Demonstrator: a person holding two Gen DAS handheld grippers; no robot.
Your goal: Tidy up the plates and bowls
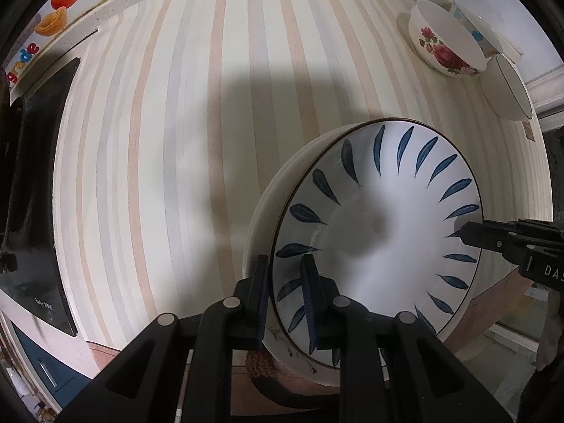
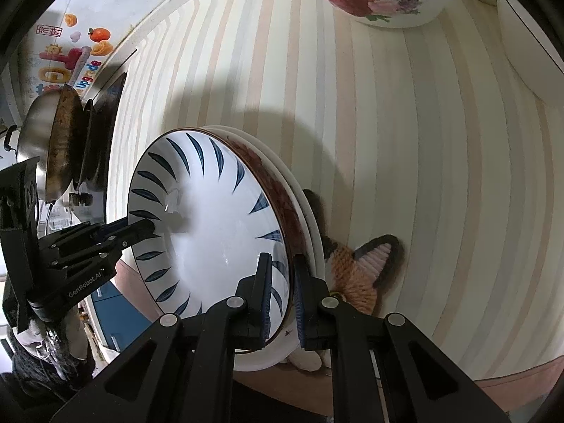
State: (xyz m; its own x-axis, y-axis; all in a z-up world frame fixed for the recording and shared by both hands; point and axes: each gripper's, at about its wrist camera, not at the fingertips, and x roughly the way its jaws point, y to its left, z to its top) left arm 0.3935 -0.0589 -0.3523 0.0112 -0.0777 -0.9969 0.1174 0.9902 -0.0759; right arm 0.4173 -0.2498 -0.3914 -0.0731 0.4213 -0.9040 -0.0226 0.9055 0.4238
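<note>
you have the leaf-pattern bowl (image 1: 373, 232) pinched at two opposite points of its rim: a wide, shallow, glossy white ceramic round with dark blue brush-stroke leaves fanning around the inside and a thin dark line along the lip. your left gripper (image 1: 286, 296) is closed on the near rim, one ribbed pad inside and one outside, and your right gripper (image 2: 282, 292) is clamped the same way on the opposite edge, with reddish-brown painting showing on the bowl's outer wall there. the bowl sits on a plain white plate (image 2: 310, 218), whose smooth edge peeks out beneath it, at the front part of the striped countertop (image 1: 169, 134), a matte surface of pale cream, peach and grey bands. a knitted, fuzzy orange-and-pink piece (image 2: 359, 271) lies just beside the plate near the counter's front edge. well apart at the far right stand a rose-printed bowl (image 1: 444, 46), a dotted cup (image 1: 474, 28) behind it, and a plain white bowl (image 1: 507, 88). the striped middle lies bare between them. a steel wok (image 2: 49, 148) sits on the black cooktop (image 1: 38, 190) along the left edge.
</note>
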